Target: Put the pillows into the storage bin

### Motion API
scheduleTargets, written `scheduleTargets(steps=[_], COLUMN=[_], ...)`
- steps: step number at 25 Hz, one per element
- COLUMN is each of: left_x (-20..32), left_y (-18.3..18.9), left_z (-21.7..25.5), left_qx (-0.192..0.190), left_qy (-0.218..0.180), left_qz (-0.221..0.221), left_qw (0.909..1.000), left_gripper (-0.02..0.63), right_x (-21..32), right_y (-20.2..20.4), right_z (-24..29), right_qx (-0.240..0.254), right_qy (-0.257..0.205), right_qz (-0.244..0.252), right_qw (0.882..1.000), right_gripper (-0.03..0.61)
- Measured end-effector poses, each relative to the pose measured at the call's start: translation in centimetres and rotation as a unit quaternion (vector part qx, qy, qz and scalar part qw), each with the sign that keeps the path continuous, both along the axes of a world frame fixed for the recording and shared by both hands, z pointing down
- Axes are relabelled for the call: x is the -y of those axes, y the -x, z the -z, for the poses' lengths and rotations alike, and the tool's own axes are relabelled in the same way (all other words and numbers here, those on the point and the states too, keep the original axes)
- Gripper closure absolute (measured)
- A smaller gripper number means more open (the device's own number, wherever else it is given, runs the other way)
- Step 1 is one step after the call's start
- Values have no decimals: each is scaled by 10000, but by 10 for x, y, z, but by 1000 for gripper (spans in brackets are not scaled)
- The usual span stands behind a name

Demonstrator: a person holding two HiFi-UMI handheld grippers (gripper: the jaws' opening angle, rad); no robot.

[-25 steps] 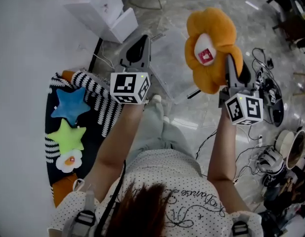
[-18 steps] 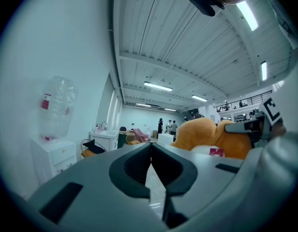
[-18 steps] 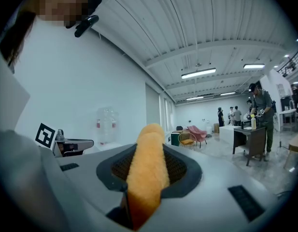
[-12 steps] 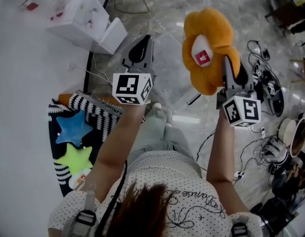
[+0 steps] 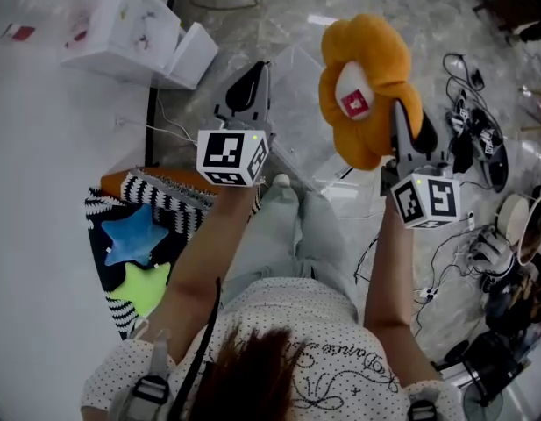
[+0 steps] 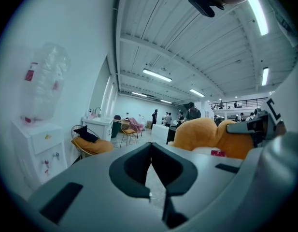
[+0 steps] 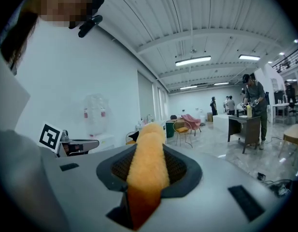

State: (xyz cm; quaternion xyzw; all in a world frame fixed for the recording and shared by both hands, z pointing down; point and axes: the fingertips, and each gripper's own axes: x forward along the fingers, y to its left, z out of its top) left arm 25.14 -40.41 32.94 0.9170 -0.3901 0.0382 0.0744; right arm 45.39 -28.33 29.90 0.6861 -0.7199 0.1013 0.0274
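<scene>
An orange flower-shaped pillow (image 5: 371, 82) with a white centre and red tag is held up in the air at the right, my right gripper (image 5: 402, 121) shut on its lower edge. In the right gripper view its plush edge (image 7: 148, 170) fills the gap between the jaws. My left gripper (image 5: 249, 82) is held out beside it, shut and empty, its jaws meeting in the left gripper view (image 6: 150, 170). A blue star pillow (image 5: 130, 237) and a green star pillow (image 5: 147, 289) lie on a black-and-white striped holder (image 5: 169, 193) at the lower left.
A white cabinet (image 5: 130, 29) stands on the floor at the upper left. A pale, clear-looking box (image 5: 301, 82) lies on the marble floor between the grippers. Cables and gear (image 5: 476, 147) are strewn at the right. People, chairs and desks (image 7: 245, 122) are far off.
The floor has slid under the view: the striped holder with the star pillows has dropped lower left, and the small white flower pillow has left the picture. Both grippers keep their state.
</scene>
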Motion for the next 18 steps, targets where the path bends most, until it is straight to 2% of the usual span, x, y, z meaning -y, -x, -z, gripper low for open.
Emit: scheduleTargets(steps=[5,10,18], left_x=[1,-5,-15], left_y=[-7,-18,-33], left_z=[-29,-63,-155], left_qx=[136,231,319], left_qy=[265,475,900], left_qz=[142,375,668], left_qw=[9995,9979,9932], left_gripper=[609,609,609], right_x=[10,16,13], right_y=[-7,-17,-24], right_z=[-30,-68,-164], right_qx=[204,338,718], right_qy=[199,454,830], right_qz=[140,491,729], right_qw=[9995,9972,9913], right_gripper=[453,453,453])
